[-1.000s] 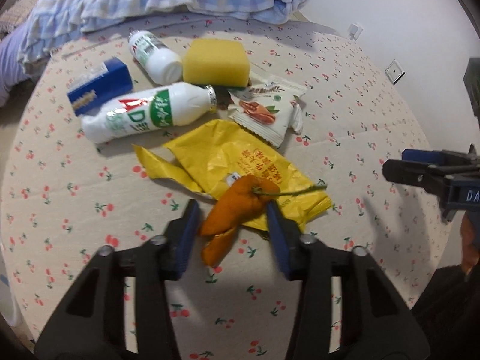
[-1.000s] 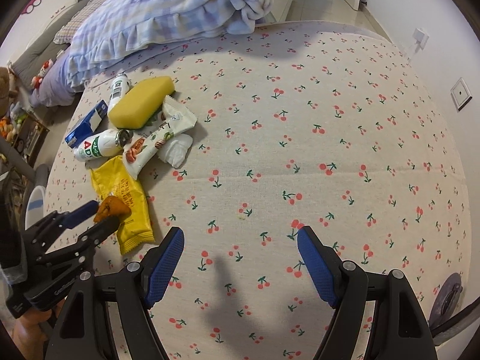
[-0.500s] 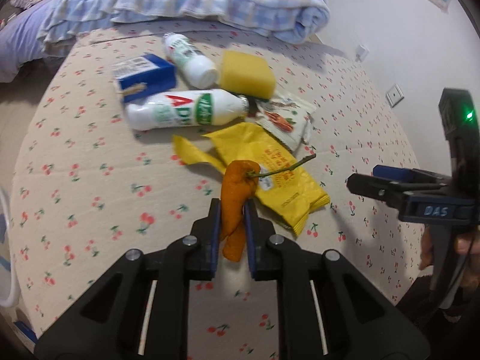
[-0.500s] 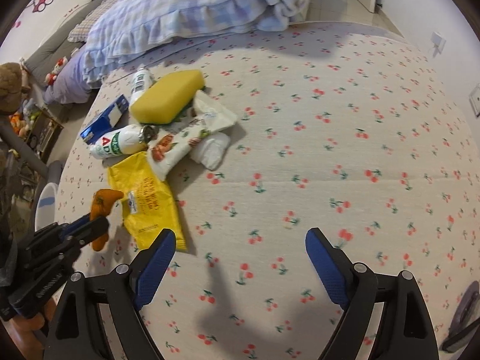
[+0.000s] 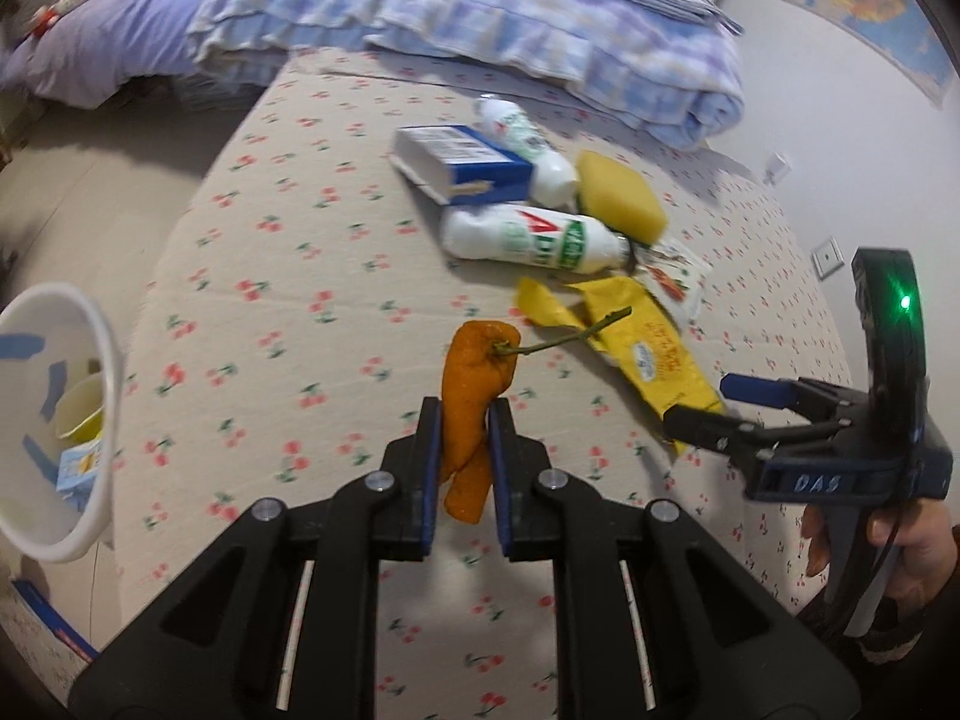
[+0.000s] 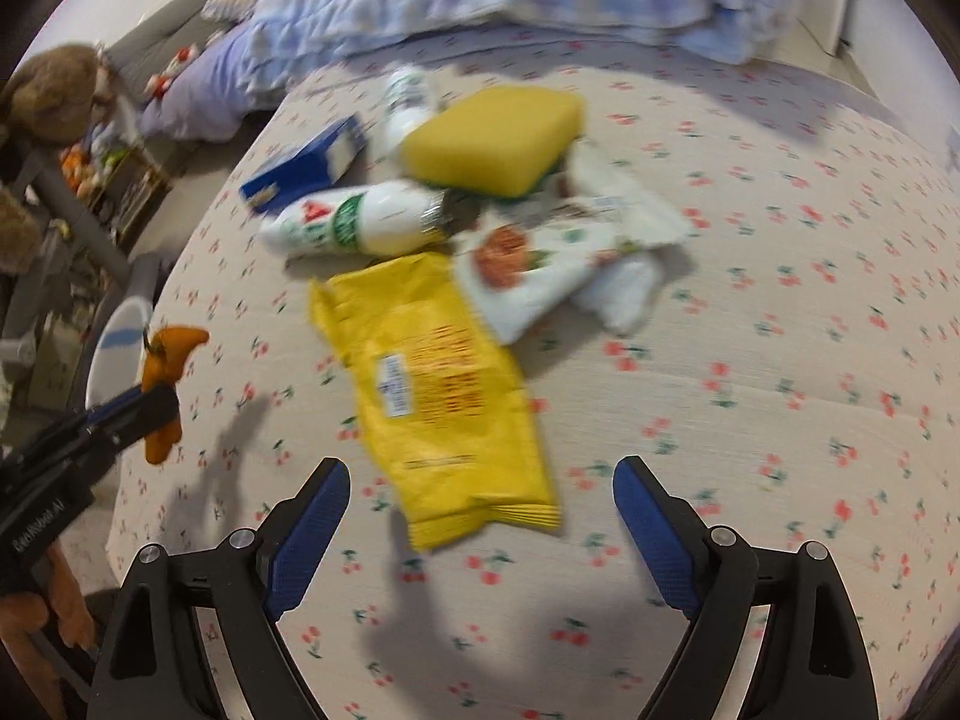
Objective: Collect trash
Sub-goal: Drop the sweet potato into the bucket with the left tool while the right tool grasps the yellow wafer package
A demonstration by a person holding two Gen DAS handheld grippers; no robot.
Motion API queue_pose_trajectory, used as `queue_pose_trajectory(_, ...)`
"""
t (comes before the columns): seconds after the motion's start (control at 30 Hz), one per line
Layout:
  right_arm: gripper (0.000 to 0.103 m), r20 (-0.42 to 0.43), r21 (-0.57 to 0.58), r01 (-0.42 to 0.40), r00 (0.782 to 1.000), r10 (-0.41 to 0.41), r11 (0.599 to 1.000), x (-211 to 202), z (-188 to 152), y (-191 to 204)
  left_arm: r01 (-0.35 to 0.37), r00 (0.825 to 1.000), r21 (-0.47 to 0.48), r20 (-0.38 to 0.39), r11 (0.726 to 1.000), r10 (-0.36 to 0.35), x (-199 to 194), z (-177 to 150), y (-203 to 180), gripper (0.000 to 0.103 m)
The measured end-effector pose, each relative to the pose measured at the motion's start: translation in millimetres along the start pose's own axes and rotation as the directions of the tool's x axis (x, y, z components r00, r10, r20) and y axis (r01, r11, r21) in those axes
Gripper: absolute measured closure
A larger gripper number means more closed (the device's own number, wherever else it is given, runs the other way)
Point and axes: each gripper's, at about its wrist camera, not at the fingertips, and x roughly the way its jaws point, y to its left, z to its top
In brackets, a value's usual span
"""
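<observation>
Your left hand-held gripper (image 5: 461, 420) is clamping the orange peel (image 5: 474, 384); your right hand-held gripper (image 6: 480, 510) is gaping wide over the yellow wrapper (image 6: 438, 396).

Bedding and a wall fitting

A folded blue-checked quilt (image 5: 540, 42) lies at the cherry-print cloth's (image 5: 288, 312) far edge; white wall socket (image 5: 830, 254) right.

The wrapper (image 6: 438, 396) lies on the bed (image 6: 780, 420). The bottle (image 6: 366, 222) lies at its twelve o'clock. The sponge (image 6: 492, 138) sits behind the bottle.

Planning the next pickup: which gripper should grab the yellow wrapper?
Right. The right gripper hangs open above the yellow wrapper, while the left gripper is shut on the orange peel.
</observation>
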Motion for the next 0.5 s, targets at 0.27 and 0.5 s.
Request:
queue_pose_trajectory(0.27,0.009,-0.005,-0.079,0.076,0.997,-0.076,0.994,23,6,34,-0.018,1.0,-0.049,0.009,0.999,0.019,-13,-6,26,0.087)
queue_pose_trajectory(0.5,0.0,0.019,-0.149,0.171,0.985,-0.17,0.974,36,11,55,-0.034,0.999,-0.083,0.014,0.996,0.036,-22,-10,48,0.087)
